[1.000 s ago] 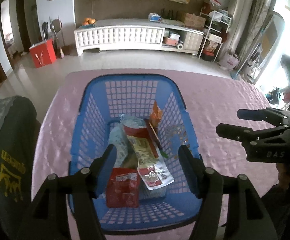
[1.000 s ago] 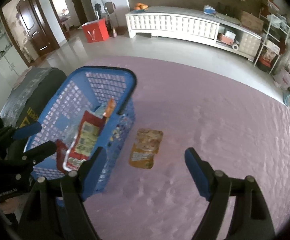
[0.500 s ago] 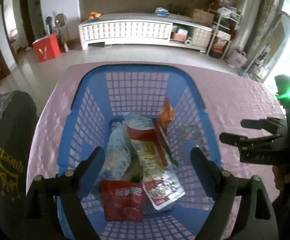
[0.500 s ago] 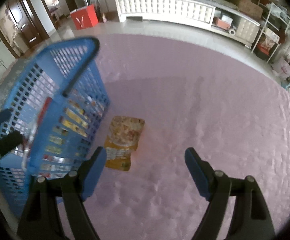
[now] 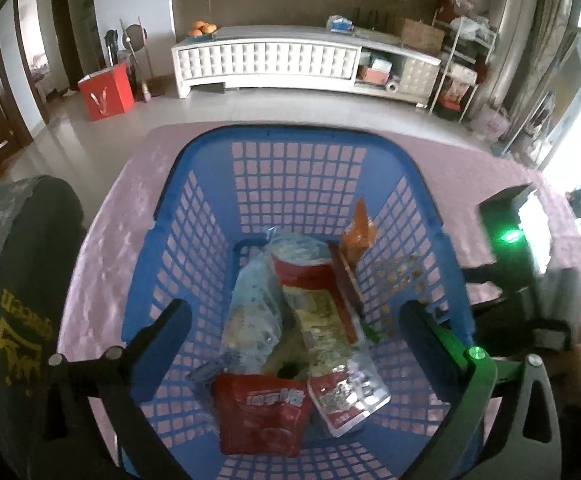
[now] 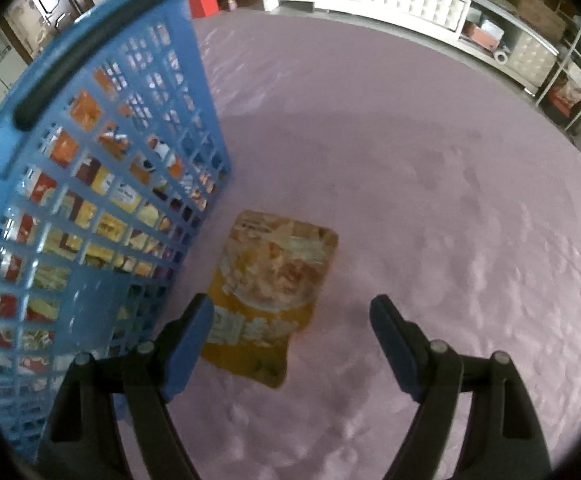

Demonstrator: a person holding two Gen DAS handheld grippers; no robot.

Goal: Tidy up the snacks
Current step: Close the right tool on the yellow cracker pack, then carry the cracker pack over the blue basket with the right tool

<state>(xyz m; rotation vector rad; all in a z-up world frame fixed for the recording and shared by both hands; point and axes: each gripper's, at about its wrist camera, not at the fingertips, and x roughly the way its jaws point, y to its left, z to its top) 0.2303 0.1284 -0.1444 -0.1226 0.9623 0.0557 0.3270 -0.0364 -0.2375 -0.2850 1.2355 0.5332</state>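
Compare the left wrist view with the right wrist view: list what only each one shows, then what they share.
Only the left wrist view: the basket's inside from above, with a red snack pouch lying loose, and the left gripper, jaws opening, nothing between them.
Only the right wrist view: a yellow snack pouch flat on the pink tablecloth beside the basket, before the open right gripper.
Both: the blue basket and the white cabinet.

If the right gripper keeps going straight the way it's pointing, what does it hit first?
Most likely the yellow snack pouch lying on the pink tablecloth beside the blue basket. The right gripper is open above the pouch's near end, though depth is hard to judge.
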